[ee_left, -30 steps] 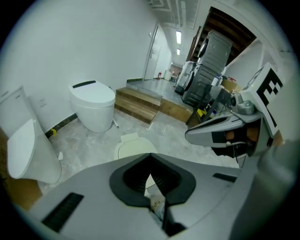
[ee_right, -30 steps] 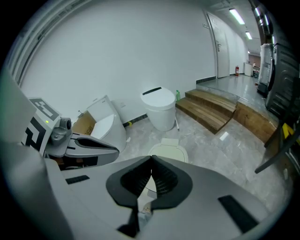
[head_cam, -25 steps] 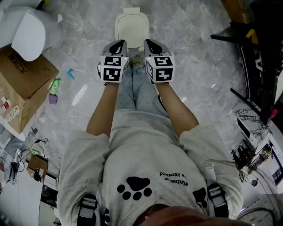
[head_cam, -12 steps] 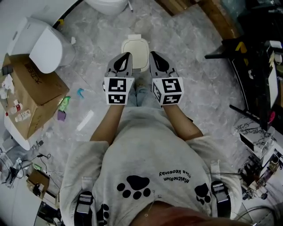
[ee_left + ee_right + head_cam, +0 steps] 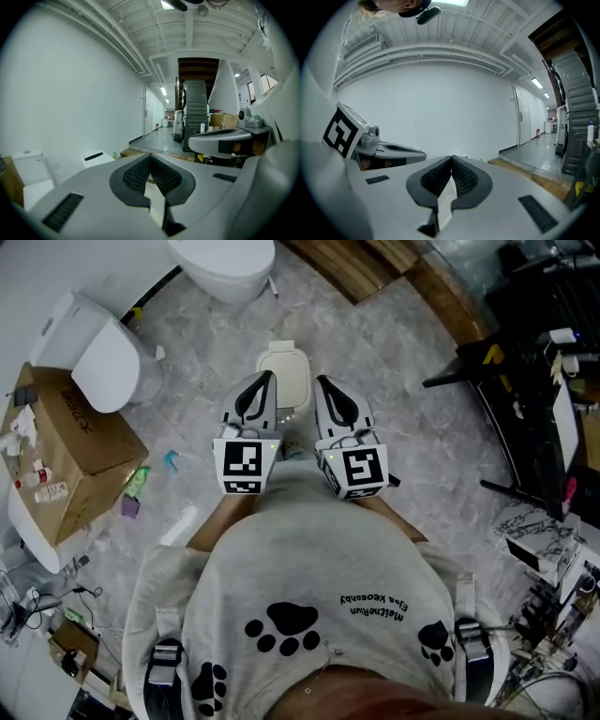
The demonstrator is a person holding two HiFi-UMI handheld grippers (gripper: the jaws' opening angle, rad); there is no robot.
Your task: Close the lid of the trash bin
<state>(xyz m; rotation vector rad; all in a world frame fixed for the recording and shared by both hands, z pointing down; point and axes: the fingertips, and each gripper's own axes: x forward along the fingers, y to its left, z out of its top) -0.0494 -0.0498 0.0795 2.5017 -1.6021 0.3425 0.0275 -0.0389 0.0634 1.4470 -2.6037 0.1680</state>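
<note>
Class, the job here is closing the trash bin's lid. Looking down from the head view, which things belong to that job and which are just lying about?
Belongs to the job:
- trash bin, lid apparently down
- left gripper, shut, empty
- right gripper, shut, empty

Just lying about:
- cardboard box
- toilet
- green bottle
- small blue item

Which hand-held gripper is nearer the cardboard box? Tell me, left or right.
Left. The cardboard box sits on the floor off to the person's left. The left hand-held gripper is on that side, and the right hand-held gripper is just beyond it, farther from the box.
</note>
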